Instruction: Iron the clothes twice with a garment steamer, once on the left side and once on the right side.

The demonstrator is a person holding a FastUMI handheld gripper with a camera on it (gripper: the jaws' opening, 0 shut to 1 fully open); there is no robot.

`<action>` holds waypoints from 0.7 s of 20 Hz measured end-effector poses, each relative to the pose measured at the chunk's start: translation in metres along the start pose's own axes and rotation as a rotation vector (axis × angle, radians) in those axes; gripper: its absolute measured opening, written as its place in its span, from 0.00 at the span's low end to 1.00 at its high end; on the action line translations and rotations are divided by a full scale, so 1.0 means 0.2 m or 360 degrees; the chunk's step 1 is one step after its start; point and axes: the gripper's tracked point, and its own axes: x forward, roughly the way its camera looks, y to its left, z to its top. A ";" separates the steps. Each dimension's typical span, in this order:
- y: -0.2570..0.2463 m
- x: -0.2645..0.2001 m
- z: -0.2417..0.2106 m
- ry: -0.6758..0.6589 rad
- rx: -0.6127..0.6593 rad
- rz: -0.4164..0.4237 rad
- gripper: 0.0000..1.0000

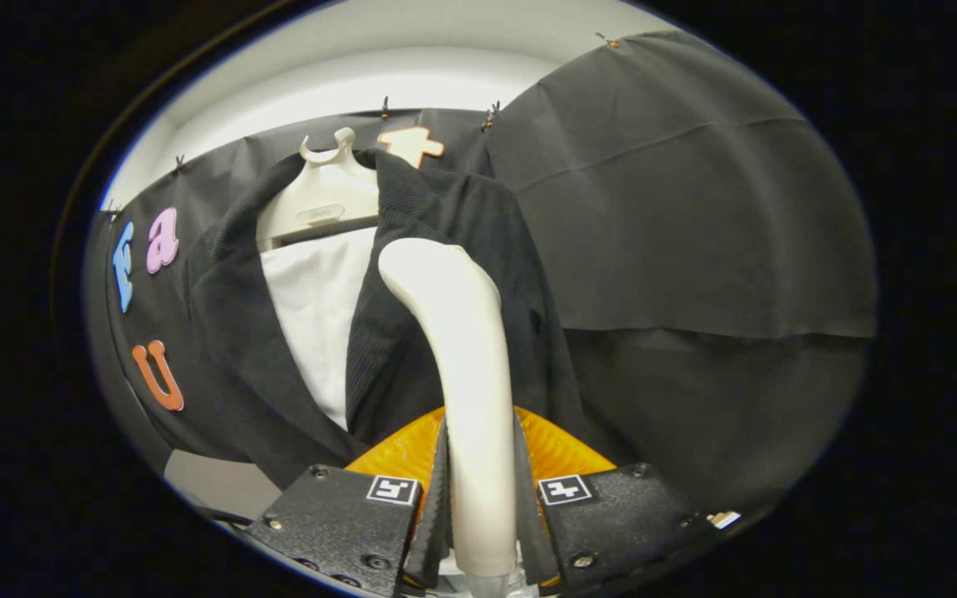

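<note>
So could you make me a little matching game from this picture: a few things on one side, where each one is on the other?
Things:
1. steamer
2. hanger
3. dark jacket
4. white shirt

Places:
A. inside the open front of another garment
B. clamped between the fingers of the tool
C. at the top, carrying the clothes
D. draped over the hanger's shoulders

Pairs: 1-B, 2-C, 3-D, 4-A
</note>
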 end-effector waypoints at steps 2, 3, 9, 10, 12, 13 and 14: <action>0.01 0.00 -0.04 0.0018 -0.0011 0.0002 0.40; 0.01 0.00 -0.06 0.0030 -0.0014 0.0001 0.40; 0.02 -0.01 -0.18 0.0076 -0.0057 -0.0008 0.40; 0.02 -0.01 -0.20 0.0085 -0.0060 -0.0009 0.40; 0.02 -0.01 -0.24 0.0105 -0.0064 -0.0010 0.40; 0.02 0.00 -0.26 0.0115 -0.0070 -0.0016 0.40; 0.01 0.00 -0.28 0.0123 -0.0077 -0.0020 0.40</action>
